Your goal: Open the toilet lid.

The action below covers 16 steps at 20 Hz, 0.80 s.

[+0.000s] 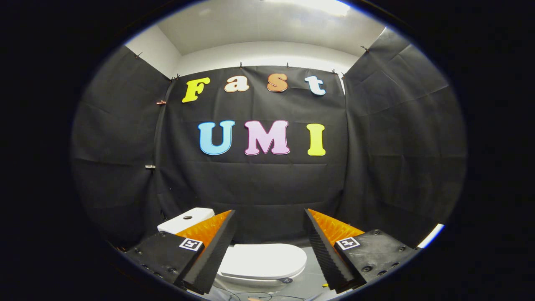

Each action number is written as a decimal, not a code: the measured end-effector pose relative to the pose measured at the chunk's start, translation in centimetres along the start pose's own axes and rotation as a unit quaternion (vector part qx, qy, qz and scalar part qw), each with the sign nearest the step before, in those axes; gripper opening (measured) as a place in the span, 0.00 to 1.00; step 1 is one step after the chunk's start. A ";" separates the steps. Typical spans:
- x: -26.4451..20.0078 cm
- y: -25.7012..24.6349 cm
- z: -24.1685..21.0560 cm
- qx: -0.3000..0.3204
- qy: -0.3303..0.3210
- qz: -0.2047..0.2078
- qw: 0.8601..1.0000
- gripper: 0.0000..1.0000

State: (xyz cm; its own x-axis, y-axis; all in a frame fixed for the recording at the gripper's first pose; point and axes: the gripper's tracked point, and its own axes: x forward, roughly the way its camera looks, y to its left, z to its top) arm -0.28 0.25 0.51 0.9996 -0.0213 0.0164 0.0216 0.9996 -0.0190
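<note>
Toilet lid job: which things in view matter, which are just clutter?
Job:
- toilet lid, closed, seen between the fingers and beyond them
- gripper, fingers open, touching nothing

Just there:
- tank, behind the left finger
- cables on the floor below the bowl
- black cloth wall

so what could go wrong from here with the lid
The tongs hang open well above the closed toilet lid, touching nothing. Coming down, a finger could hit the lid's top rather than catch under its front edge. The lid looks smooth and could slip. The tank sits close behind, so a swung lid may knock it.
</note>
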 end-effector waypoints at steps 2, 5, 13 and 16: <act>-0.1 0.2 -0.1 -0.002 0.000 0.001 1.000 1.00; 0.0 0.2 -0.1 -0.003 0.000 -0.001 1.000 1.00; 0.5 -0.5 -1.4 0.020 0.012 -0.003 1.000 0.99; 1.0 -0.9 -2.7 0.028 0.019 -0.012 0.999 1.00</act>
State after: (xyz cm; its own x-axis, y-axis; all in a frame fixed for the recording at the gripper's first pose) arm 0.71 -0.70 -2.20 0.9988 -0.0448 -0.0210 0.0456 0.9983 0.0366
